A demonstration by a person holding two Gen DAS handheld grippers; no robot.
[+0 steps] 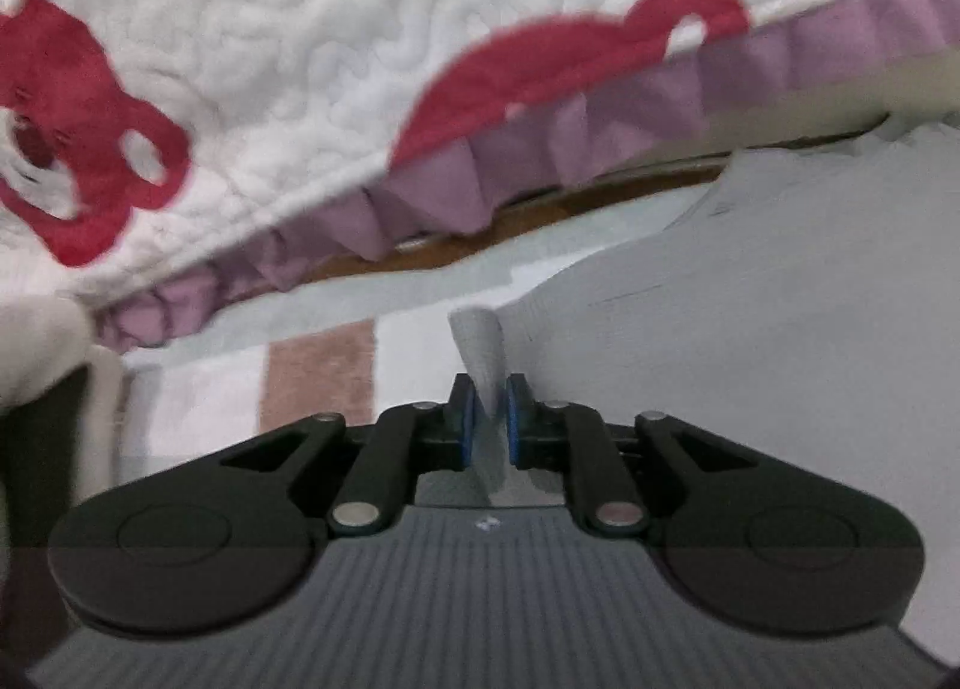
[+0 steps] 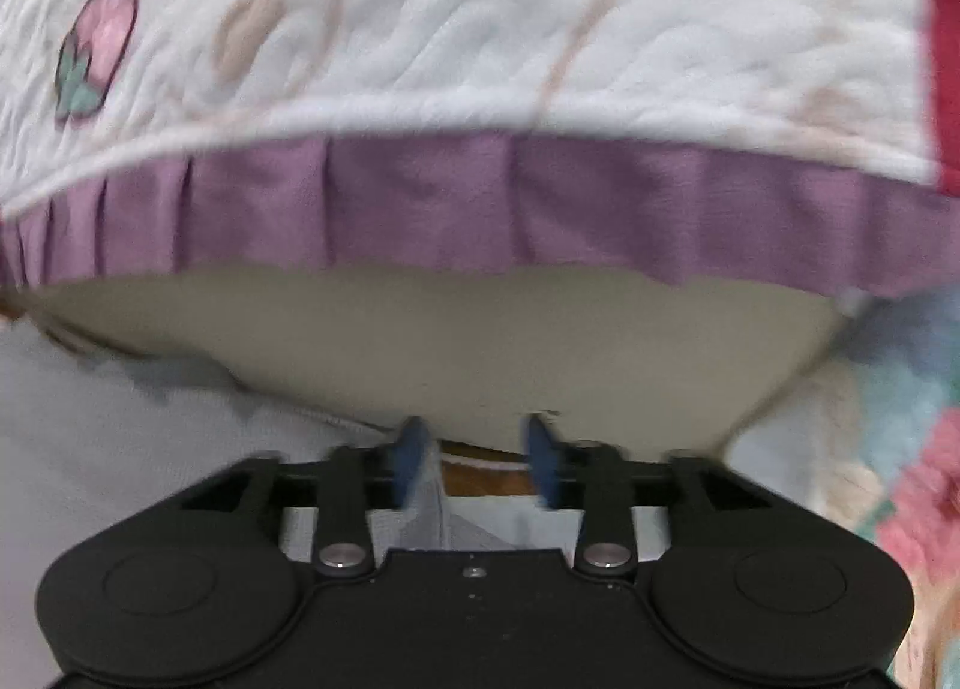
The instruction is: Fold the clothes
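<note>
A pale grey garment (image 1: 750, 299) spreads across the right of the left wrist view. One narrow fold of it stands up between the blue pads of my left gripper (image 1: 489, 419). Those pads sit slightly apart and hold the fold loosely, without pinching it. In the right wrist view the same grey garment (image 2: 120, 419) lies at the lower left. My right gripper (image 2: 477, 455) stands wide open. A grey edge runs just inside its left pad (image 2: 411, 458), and nothing is clamped.
A white quilted bedcover (image 1: 300, 59) with red bear shapes and a purple ruffle (image 2: 480, 203) hangs over both views. A beige bed side (image 2: 480, 353) is below it. A striped mat (image 1: 318, 377) lies to the left, and colourful fabric (image 2: 918, 449) to the right.
</note>
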